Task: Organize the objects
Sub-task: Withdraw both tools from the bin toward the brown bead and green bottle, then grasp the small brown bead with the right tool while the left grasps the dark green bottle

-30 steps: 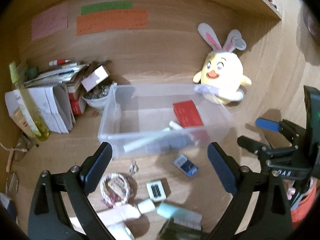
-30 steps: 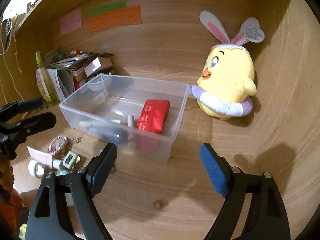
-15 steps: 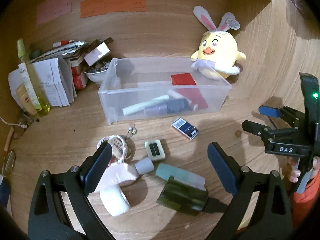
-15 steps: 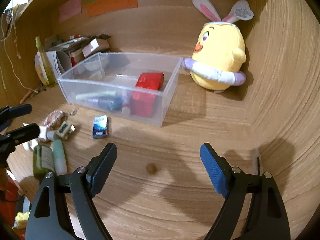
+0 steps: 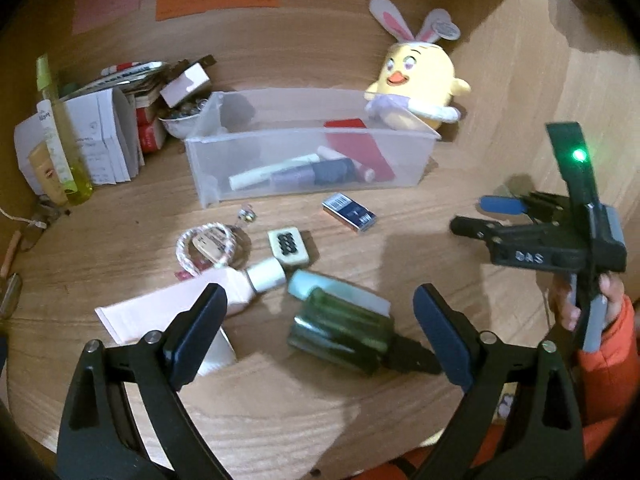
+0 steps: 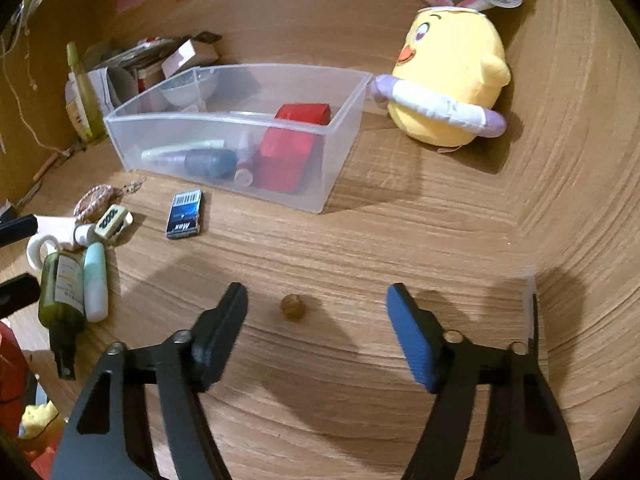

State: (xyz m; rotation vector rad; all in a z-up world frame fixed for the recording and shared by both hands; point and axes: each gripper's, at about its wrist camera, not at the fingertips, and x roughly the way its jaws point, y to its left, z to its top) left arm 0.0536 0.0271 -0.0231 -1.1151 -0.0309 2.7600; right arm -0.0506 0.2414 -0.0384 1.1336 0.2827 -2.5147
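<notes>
One clear bin point(image 6: 344, 92) sits on the wooden desk point(image 6: 400, 240), holding one red box point(image 6: 296, 136), one dark bottle point(image 6: 210, 162) and a few tubes. In front of it lie loose things: one blue packet point(image 6: 185, 214), one white tile point(image 5: 288, 245), one rope ring point(image 5: 206, 246), one pink tube point(image 5: 160, 308), one pale green tube point(image 5: 336, 286) and one green bottle point(image 5: 344, 332). One yellow plush chick point(image 6: 448, 76) stands beside the bin. The left gripper point(image 5: 320, 330) is closing, empty, over the green bottle. The right gripper point(image 6: 316, 320) is closing, empty, above one small brown bead point(image 6: 294, 308).
</notes>
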